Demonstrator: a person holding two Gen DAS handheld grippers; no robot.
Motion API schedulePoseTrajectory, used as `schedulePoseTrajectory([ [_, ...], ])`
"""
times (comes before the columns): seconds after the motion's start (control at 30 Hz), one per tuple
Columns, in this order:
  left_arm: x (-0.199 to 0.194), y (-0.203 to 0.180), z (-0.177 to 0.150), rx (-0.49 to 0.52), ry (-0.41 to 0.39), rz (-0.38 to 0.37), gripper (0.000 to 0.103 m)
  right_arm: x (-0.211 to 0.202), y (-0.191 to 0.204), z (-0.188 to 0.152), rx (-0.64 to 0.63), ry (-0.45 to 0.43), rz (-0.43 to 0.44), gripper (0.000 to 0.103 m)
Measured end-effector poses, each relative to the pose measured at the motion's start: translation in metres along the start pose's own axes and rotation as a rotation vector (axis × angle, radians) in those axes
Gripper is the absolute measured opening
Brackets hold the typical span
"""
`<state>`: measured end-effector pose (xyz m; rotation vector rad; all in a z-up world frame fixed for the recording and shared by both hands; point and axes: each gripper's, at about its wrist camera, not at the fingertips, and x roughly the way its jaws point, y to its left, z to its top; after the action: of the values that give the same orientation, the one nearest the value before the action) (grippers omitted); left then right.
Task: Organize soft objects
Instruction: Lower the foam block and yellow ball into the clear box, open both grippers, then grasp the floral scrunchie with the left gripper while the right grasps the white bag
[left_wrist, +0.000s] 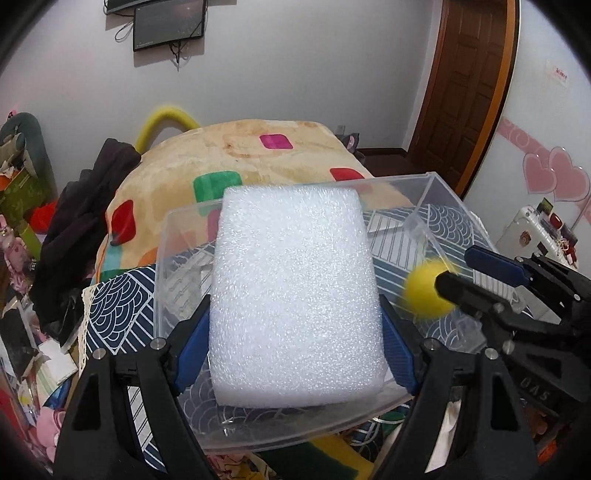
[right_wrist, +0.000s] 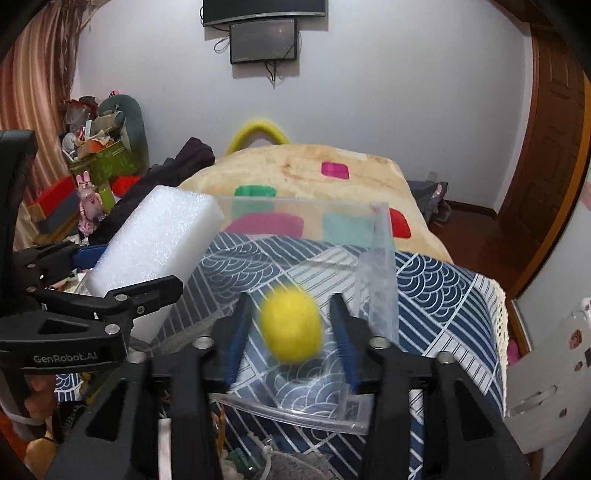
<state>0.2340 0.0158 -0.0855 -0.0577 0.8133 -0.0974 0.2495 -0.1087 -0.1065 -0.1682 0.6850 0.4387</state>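
My left gripper (left_wrist: 295, 328) is shut on a white foam block (left_wrist: 295, 295) and holds it over a clear plastic box (left_wrist: 436, 184). The block (right_wrist: 155, 240) also shows at the left of the right wrist view, with the left gripper (right_wrist: 140, 295) around it. A yellow ball (right_wrist: 291, 323) is blurred in mid-air between the fingers of my right gripper (right_wrist: 291, 332), which stand apart from it, open, above the box (right_wrist: 380, 251). In the left wrist view the ball (left_wrist: 424, 290) hangs by the right gripper (left_wrist: 458, 273) at the box's right side.
The box sits on a navy patterned cloth (right_wrist: 443, 288). Behind lies a beige blanket with coloured squares (left_wrist: 258, 155). Dark clothes (left_wrist: 81, 206) and clutter (right_wrist: 96, 162) lie left. A wooden door (left_wrist: 469, 74) is at the right.
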Motion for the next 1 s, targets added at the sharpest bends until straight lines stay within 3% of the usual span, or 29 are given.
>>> schedulePoseTrajectory([
  [0.07,-0.002,-0.001,-0.001,0.007,-0.008,0.006,0.081,-0.005,-0.002,-0.001,0.008,-0.017,0.005,0.06],
  [0.27,-0.017,-0.002,-0.003,0.013,-0.045,0.015,0.082,-0.028,-0.002,0.003,0.015,-0.08,-0.004,0.07],
  [0.6,-0.081,-0.002,-0.01,0.02,-0.19,0.027,0.088,-0.073,0.008,0.009,-0.001,-0.202,-0.02,0.089],
  [0.67,-0.094,-0.002,-0.015,0.026,-0.219,0.034,0.09,-0.081,0.01,0.008,-0.004,-0.225,-0.027,0.102],
  [1.0,-0.123,0.004,-0.053,0.013,-0.258,0.05,0.091,-0.088,0.013,-0.014,0.036,-0.212,0.026,0.103],
])
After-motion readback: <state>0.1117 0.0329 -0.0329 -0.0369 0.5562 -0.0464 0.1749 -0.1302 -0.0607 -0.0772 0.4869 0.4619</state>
